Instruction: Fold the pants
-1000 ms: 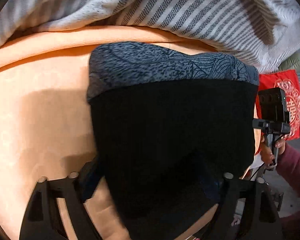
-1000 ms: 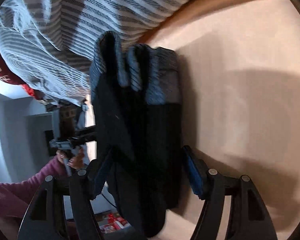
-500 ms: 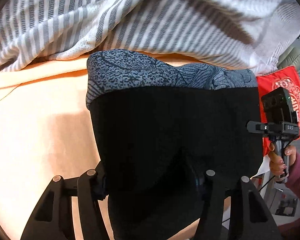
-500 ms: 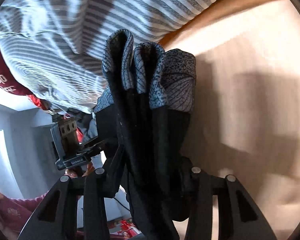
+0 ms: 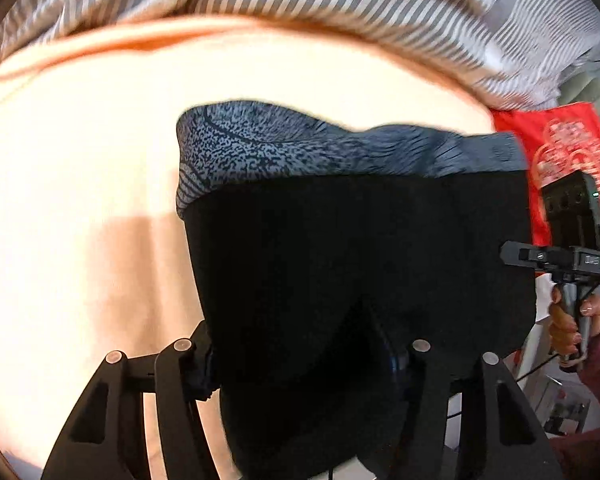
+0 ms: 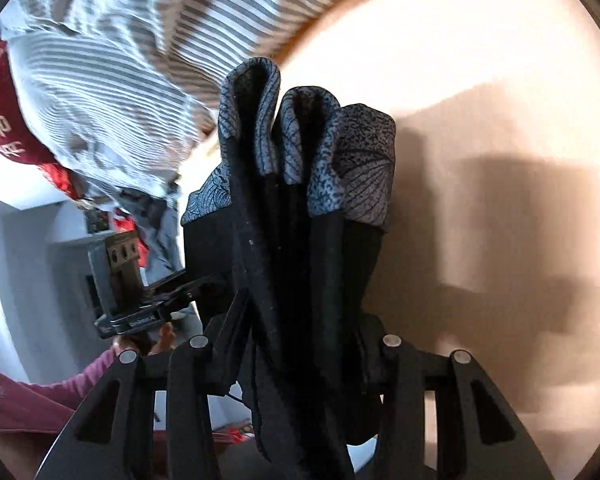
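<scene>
the left gripper [image 5: 304, 356] has its jaws drawn in and clamped on the pants [image 5: 356, 264], and the right gripper [image 6: 296, 356] pinches the same bundle. each is held by a bare hand [image 5: 568, 324] below it (a pink sleeve at the wrist).

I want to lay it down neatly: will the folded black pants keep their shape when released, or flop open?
The pants look soft and floppy: their layers bulge apart at the patterned cuffs. Likely light, since each tool holds them by a pinch. They may spring open on the orange bedsheet unless pressed flat.
</scene>
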